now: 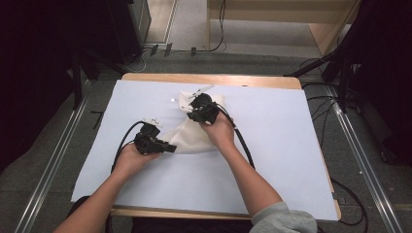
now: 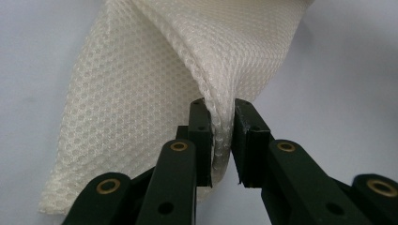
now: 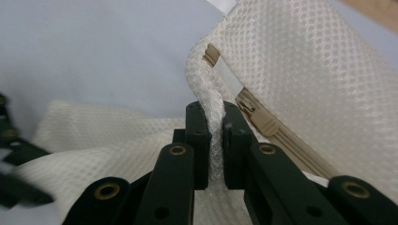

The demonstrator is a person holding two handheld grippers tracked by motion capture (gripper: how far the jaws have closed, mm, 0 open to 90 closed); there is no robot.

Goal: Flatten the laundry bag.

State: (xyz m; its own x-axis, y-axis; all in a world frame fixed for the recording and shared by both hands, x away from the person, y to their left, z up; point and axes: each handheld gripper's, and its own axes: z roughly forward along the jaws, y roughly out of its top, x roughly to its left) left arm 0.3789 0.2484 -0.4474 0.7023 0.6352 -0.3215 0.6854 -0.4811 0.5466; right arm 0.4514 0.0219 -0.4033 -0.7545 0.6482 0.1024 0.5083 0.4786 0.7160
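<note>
both grippers pinch the white mesh bag (image 1: 192,133): the left gripper (image 1: 163,145) on its near corner, the right gripper (image 1: 194,110) on its zipper (image 3: 265,124) edge. the bag sits mid-table (image 1: 272,145), bare surface all round.

The mesh bag (image 2: 141,93) is white honeycomb-knit cloth — soft, matt, bumpy — with a beige plastic zipper (image 3: 263,124). The table cover (image 1: 272,145) looks smooth, matt — pale paper-like sheet.

Right gripper (image 3: 216,140) tight on a fold of white mesh bag (image 3: 300,89), beige zipper (image 3: 263,122) alongside.
</note>
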